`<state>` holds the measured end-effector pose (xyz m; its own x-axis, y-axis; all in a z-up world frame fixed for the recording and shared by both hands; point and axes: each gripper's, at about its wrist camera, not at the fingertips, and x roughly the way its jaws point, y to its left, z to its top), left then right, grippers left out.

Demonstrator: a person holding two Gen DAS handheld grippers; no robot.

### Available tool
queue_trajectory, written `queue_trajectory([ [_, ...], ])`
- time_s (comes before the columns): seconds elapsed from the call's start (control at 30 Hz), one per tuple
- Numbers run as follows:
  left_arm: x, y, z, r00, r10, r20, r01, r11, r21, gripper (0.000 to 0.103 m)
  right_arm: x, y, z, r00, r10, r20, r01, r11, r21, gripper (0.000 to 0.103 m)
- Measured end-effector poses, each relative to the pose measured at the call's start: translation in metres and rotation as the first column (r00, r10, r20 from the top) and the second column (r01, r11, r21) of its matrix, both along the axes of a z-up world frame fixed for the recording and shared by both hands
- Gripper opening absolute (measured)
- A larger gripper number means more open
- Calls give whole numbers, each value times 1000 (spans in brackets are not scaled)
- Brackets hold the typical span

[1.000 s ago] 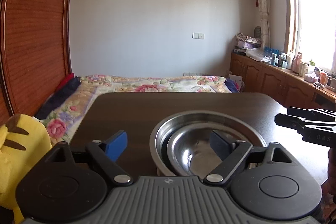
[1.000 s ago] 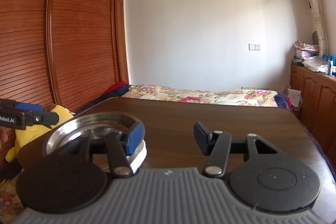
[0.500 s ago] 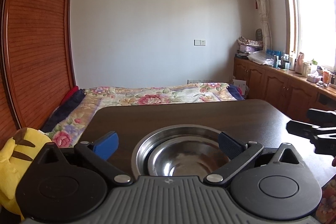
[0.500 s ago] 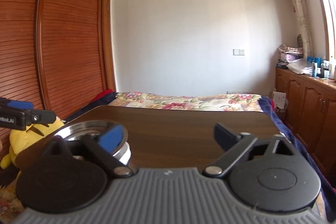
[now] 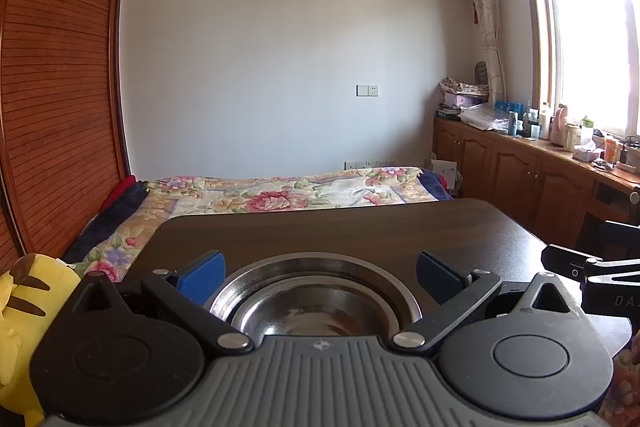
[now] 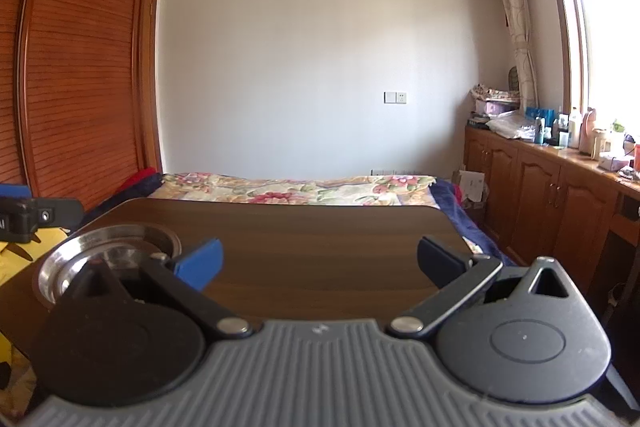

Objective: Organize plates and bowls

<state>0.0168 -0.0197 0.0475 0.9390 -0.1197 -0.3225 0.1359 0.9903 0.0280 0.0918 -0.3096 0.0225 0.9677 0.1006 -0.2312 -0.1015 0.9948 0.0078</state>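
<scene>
Dark table (image 5: 360,227), nested bowls (image 5: 316,307) before left gripper (image 5: 320,271) (spread)

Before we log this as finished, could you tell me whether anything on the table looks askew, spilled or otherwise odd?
Nothing stands out. The small bowl sits nested level inside the big bowl, upright near the table's front left corner. The wood around them shows no spill. Both the left tongs and right tongs are open and empty.
</scene>
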Motion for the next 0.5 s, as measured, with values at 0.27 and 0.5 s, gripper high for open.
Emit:
queue_trajectory([
  [0.27, -13, 1, -6, 1000, 16, 10, -16, 1000, -1, 103, -13, 3, -2, 1000, 6, 26, -6, 1000, 9, 103],
  [0.5, -21, 4, -25, 999, 38, -3, -38, 999, 33, 103, -18, 5, -14, 1000, 12, 21, -12, 1000, 22, 103],
])
